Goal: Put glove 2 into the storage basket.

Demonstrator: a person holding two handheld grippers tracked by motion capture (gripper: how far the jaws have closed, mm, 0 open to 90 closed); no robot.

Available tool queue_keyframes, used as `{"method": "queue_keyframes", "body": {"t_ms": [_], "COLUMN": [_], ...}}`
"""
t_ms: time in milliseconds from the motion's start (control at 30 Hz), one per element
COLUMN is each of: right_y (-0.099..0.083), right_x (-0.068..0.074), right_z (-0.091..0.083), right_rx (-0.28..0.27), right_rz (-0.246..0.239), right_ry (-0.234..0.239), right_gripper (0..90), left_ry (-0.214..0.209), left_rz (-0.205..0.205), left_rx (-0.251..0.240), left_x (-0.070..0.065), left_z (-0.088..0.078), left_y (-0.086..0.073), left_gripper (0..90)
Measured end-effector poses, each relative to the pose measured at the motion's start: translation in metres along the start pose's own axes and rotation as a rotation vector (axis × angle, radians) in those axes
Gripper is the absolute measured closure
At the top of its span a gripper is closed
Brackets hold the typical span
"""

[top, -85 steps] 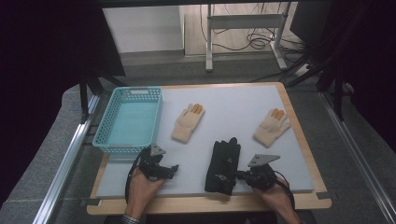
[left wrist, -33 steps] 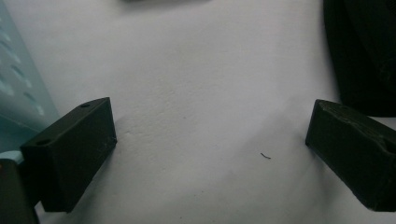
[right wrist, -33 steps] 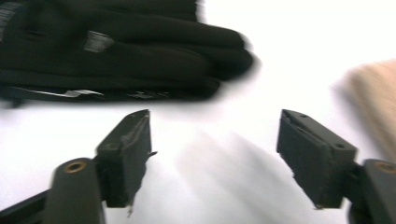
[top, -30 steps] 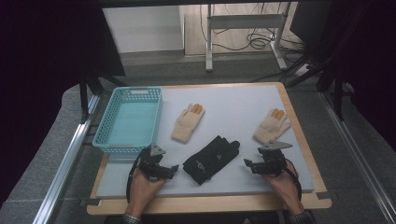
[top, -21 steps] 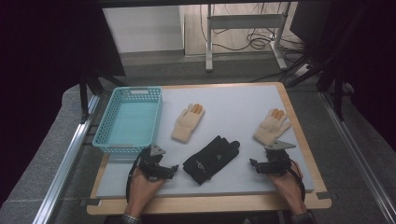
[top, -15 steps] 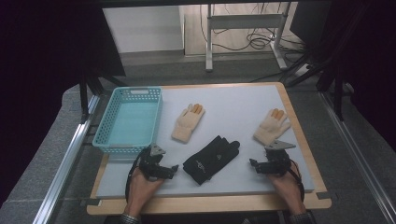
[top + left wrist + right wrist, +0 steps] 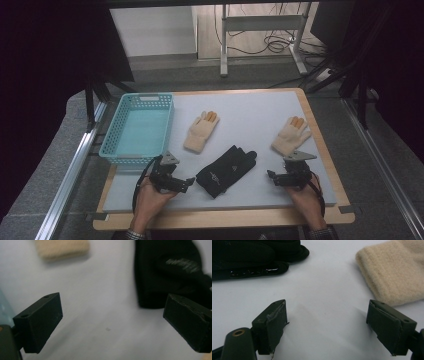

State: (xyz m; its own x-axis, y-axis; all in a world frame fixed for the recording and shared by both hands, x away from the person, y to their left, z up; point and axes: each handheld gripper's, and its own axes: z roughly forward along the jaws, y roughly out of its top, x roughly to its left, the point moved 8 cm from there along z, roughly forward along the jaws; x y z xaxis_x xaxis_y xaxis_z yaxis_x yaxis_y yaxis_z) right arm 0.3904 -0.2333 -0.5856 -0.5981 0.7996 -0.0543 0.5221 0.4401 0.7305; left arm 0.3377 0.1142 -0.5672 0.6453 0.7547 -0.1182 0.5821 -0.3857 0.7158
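Note:
A black glove (image 7: 226, 170) lies slanted on the pale mat (image 7: 250, 112) near the front, between my two grippers. My left gripper (image 7: 189, 183) sits just left of it, open, with bare mat between its jaws; in the left gripper view (image 7: 113, 310) the black glove (image 7: 170, 272) lies ahead on the right. My right gripper (image 7: 271, 176) rests further off to the glove's right. Its jaws have just been opening and hold nothing (image 7: 327, 312). The right gripper view has the black glove (image 7: 254, 257) at upper left and a beige glove (image 7: 392, 270) at upper right.
A teal basket (image 7: 140, 127) stands at the left of the mat. One beige glove (image 7: 201, 131) lies mid-table and another beige glove (image 7: 291, 135) at the right. In the left gripper view a beige cuff (image 7: 61, 248) is at the top. The wooden table edge (image 7: 225, 219) runs along the front.
The black glove has swung from lengthwise to slanted and shifted left. My right gripper has left it and moved right, away from it. My left hand has hardly shifted.

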Motion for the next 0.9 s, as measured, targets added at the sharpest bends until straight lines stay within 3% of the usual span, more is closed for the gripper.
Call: {"method": "queue_keyframes", "body": {"t_ms": [67, 133, 167, 200, 267, 400, 567, 667, 767, 833, 900], "right_y": [0.0, 0.0, 0.0, 0.0, 0.0, 0.0, 0.0, 0.0, 0.0, 0.0, 0.0], "right_x": [0.0, 0.0, 0.0, 0.0, 0.0, 0.0, 0.0, 0.0, 0.0, 0.0, 0.0], "right_z": [0.0, 0.0, 0.0, 0.0, 0.0, 0.0, 0.0, 0.0, 0.0, 0.0, 0.0], "right_rx": [0.0, 0.0, 0.0, 0.0, 0.0, -0.001, -0.001, -0.001, -0.001, -0.001, -0.001], "right_rz": [0.0, 0.0, 0.0, 0.0, 0.0, 0.0, 0.0, 0.0, 0.0, 0.0, 0.0], "right_ry": [0.0, -0.001, -0.001, -0.001, 0.0, 0.0, 0.0, 0.0, 0.0, 0.0, 0.0], "right_gripper": [16.5, 16.5, 16.5, 16.5, 16.5, 16.5, 16.5, 16.5, 16.5, 16.5, 16.5], "left_ry": [-0.017, -0.052, -0.069, -0.069, -0.094, -0.128, -0.132, -0.123, -0.141, -0.164, -0.161], "left_rz": [-0.004, 0.017, 0.054, 0.054, 0.09, 0.1, 0.147, 0.153, 0.147, 0.156, 0.172], "left_rx": [-0.014, -0.01, 0.019, 0.019, 0.049, 0.067, 0.125, 0.138, 0.16, 0.194, 0.213], "left_x": [-0.004, -0.013, -0.022, -0.022, -0.035, -0.046, -0.059, -0.06, -0.061, -0.066, -0.072], "left_z": [-0.001, 0.0, 0.006, 0.006, 0.019, 0.035, 0.066, 0.074, 0.084, 0.092, 0.096], "left_y": [0.006, 0.015, 0.023, 0.023, 0.034, 0.043, 0.051, 0.054, 0.058, 0.056, 0.053], "left_gripper": [2.0, 0.5, 0.0, 0.0, 0.0, 0.0, 0.0, 0.0, 0.0, 0.0, 0.0]}}
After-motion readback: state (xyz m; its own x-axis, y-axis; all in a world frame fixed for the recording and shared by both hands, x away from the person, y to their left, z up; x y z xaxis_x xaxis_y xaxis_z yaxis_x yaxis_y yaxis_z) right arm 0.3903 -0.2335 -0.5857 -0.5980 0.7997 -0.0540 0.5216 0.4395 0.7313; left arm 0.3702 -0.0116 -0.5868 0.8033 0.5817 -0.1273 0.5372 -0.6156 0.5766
